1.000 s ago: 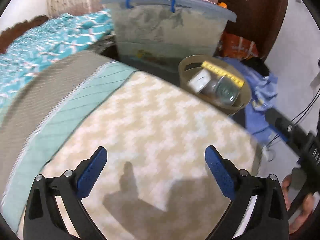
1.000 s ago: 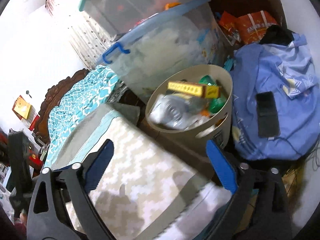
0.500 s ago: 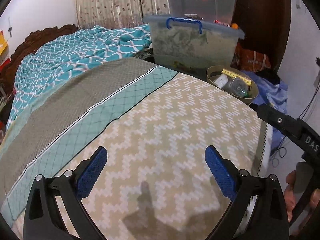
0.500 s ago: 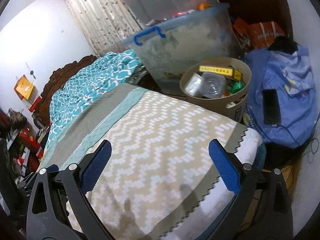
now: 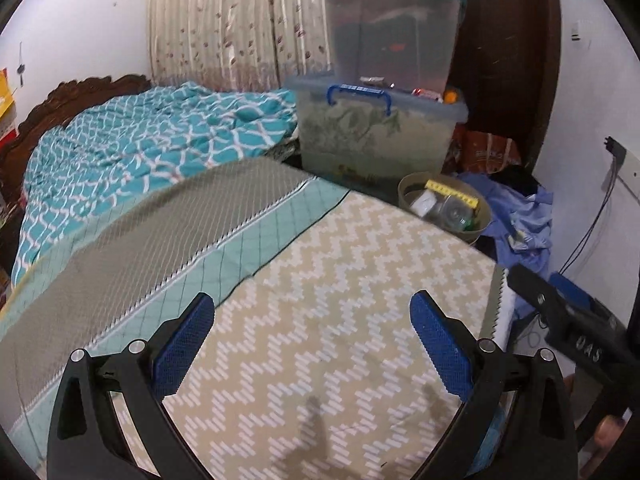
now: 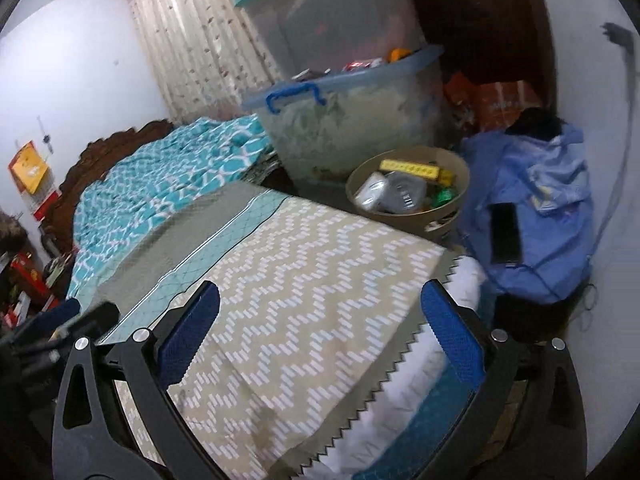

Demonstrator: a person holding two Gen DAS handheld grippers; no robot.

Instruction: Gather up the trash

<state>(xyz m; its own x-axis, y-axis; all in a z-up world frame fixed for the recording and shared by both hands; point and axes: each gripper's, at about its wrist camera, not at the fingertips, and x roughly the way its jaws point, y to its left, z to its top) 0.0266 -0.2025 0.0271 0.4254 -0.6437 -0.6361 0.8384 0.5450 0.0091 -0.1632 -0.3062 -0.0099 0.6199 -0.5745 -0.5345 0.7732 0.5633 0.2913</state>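
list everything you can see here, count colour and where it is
trash bin: 1, tan, beside the bed's far corner, filled with trash
yellow box: 1, lying across the top of the trash
storage tubs: 2, clear, stacked behind the bin; blue handle on the lower
zigzag cover: 1, beige and white, on the bed
quilt: 1, teal and white, far end of bed
blue jacket: 1, heaped right of the bin
phone: 1, black, on the jacket
curtain: 1, cream, back wall
left gripper: blue pads, open, empty
right gripper: blue pads, open, empty
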